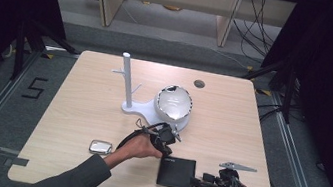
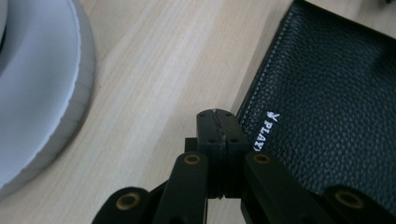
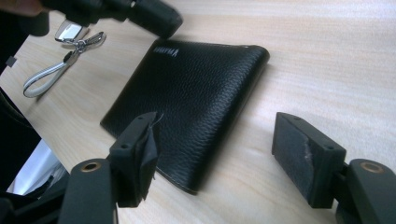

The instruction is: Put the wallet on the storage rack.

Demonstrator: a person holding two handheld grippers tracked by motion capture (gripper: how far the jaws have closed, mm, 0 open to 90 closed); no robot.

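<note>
Two tongs: left (image 2: 218,122) closed, empty; right (image 3: 224,154) open, straddling wallet (image 3: 196,93) corner.

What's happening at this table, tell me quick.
A person works a claw in each hand around a black wallet lying flat on the table. The left claw, jaws shut with nothing between them, sits at the wallet's corner. The right claw has its jaws open, straddling the opposite corner without pressing it.
</note>
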